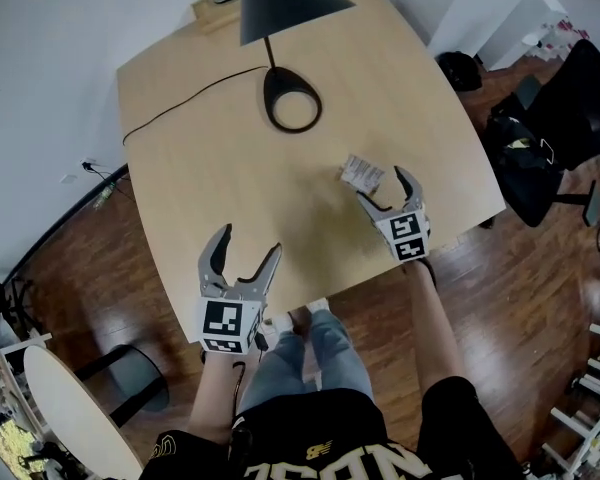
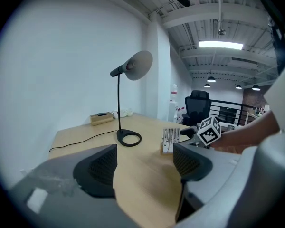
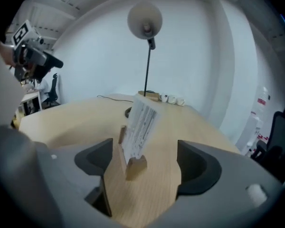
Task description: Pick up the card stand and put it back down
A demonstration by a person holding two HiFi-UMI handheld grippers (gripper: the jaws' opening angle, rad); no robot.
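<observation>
Where the card stand (image 3: 137,139) is set upright on the table (image 1: 210,118), it is found just ahead of the right gripper (image 1: 383,186), jaws apart and empty, long axis running away between them, the left gripper (image 1: 248,248), likewise parted, farther off.

The head camera looks from high up, almost straight down, onto the table (image 1: 210,138). Both grippers show low in its picture. The camera on the left gripper (image 1: 250,244) sits low near the table's front edge. It looks far across the top to the desk lamp (image 2: 130,68). The camera on the right gripper (image 1: 382,185) is very close to the card stand (image 3: 135,141) and looks past it at the same lamp. All three views share the lamp, the card stand and the table top.
</observation>
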